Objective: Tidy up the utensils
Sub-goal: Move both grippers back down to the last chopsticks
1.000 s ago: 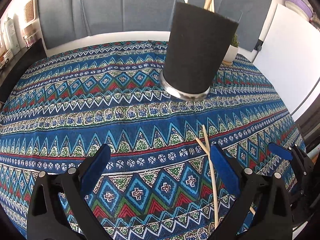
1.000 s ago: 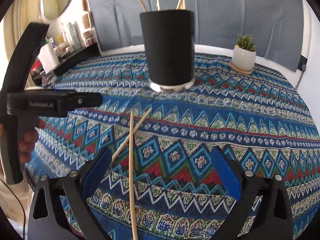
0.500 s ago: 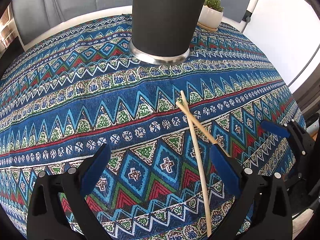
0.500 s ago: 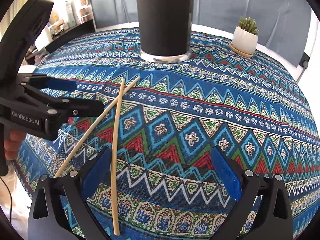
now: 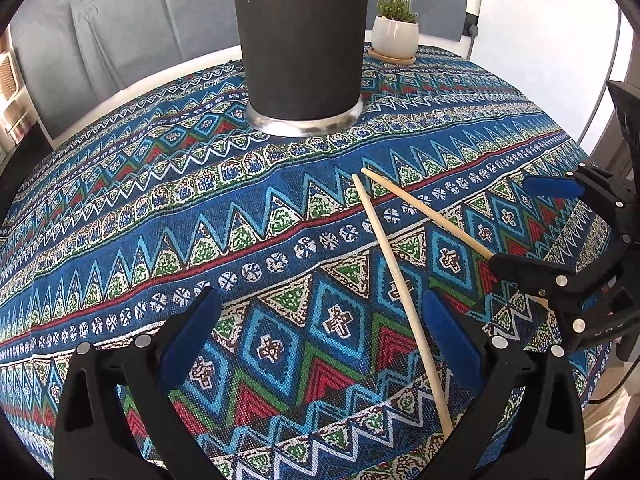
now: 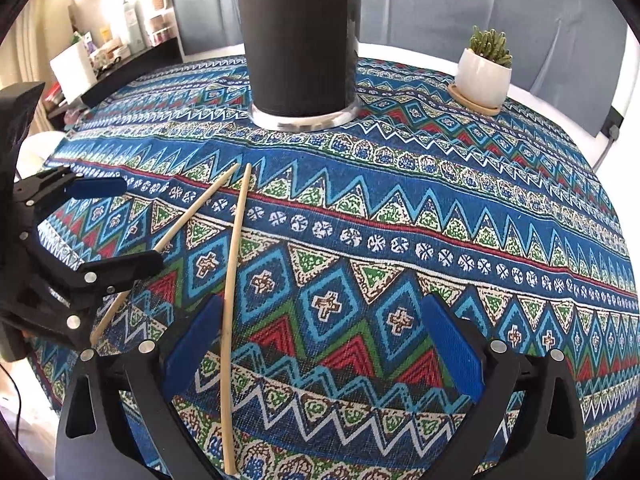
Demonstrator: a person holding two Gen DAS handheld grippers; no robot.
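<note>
Hand-held grippers (image 5: pixel 320 336) (image 6: pixel 320 340) low, seemingly level, jaws apart.

We see pale smooth wooden chopsticks (image 5: pixel 400 292) on coarse woven tablecloth (image 5: pixel 200 208); ahead of our grippers, a matt black holder (image 5: pixel 300 36) with shiny metal base.

Left gripper (image 5: pixel 320 340) fingers spread wide, right gripper (image 6: pixel 324 344) likewise, both low

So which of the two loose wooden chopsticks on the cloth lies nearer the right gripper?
The straighter pale wooden chopstick, running down beside the right gripper's left finger; the other chopstick angles away under the left gripper.
</note>
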